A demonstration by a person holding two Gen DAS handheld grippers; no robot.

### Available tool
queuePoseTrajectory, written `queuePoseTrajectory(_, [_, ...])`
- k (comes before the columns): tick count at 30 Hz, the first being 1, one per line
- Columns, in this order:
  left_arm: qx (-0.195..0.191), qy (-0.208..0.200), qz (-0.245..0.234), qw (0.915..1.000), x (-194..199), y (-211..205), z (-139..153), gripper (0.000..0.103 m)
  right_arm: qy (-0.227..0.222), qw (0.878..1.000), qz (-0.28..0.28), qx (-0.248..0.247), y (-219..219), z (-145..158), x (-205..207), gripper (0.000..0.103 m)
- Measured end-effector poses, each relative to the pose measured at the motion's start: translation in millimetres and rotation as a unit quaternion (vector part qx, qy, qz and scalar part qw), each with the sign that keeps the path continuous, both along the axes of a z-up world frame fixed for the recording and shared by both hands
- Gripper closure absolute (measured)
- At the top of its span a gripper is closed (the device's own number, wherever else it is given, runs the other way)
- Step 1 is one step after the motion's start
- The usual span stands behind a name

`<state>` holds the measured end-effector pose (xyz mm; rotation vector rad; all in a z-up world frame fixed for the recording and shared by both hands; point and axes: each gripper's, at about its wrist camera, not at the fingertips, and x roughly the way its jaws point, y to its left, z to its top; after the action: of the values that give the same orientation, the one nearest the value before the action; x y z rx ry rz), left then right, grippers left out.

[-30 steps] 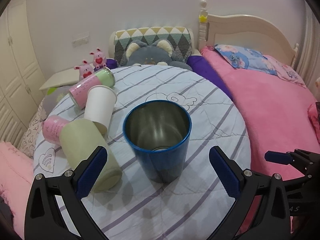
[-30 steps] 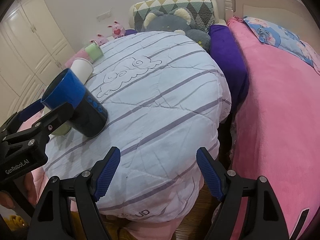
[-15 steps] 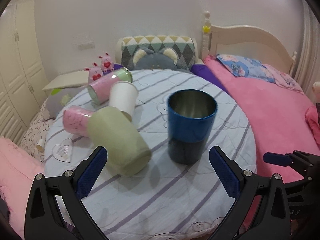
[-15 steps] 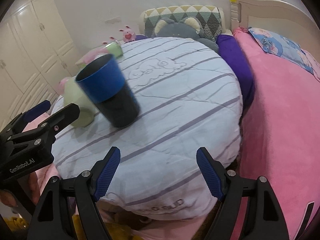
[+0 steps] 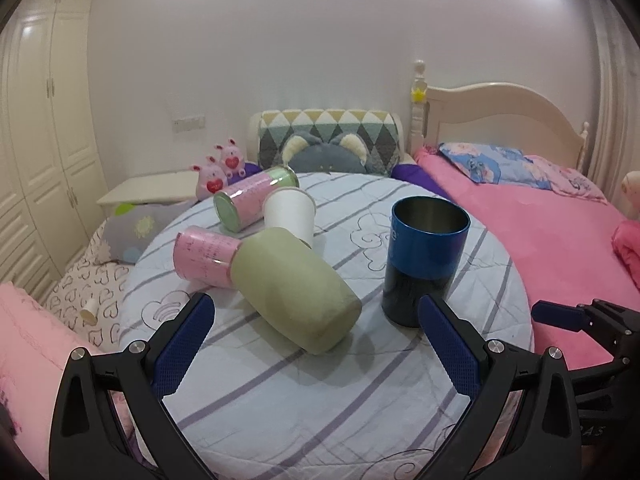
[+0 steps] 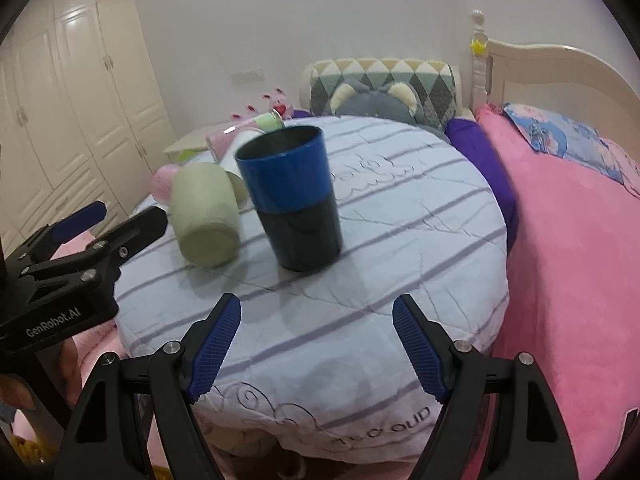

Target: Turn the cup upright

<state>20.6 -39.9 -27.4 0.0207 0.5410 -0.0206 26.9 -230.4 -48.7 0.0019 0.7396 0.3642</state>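
Note:
A blue and black metal cup (image 5: 425, 264) stands upright, mouth up, on the round striped table (image 5: 320, 392); it also shows in the right wrist view (image 6: 292, 200). A green cup (image 5: 294, 288) lies on its side to its left, also in the right wrist view (image 6: 204, 212). My left gripper (image 5: 316, 340) is open and empty, back from both cups. My right gripper (image 6: 316, 344) is open and empty, in front of the blue cup near the table's front edge.
A white cup (image 5: 290, 214) and two pink cans (image 5: 206, 256) (image 5: 252, 198) lie behind the green cup. A pink bed (image 5: 560, 232) is to the right, pillows and plush toys (image 5: 328, 148) behind, a wardrobe (image 5: 44, 128) to the left.
Both grippers have pulled back and lowered from the table. The blue cup, close between the left fingers before, now stands free farther ahead.

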Motion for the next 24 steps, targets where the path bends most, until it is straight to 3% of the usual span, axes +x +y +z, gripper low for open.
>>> queuePoseTrajectory(16, [0.009, -0.046, 0.015, 0.9988, 3.0, 7.8, -11.4, 0.0, -0.07, 0.997, 0.002, 0.02, 11.4, -5.5, 3.7, 0.023])
queuePoseTrajectory(24, [0.013, -0.046, 0.024, 0.9986, 7.1, 9.2, -17.9, 0.0, -0.074, 0.997, 0.005, 0.019, 12.5, -13.2, 4.5, 0.023])
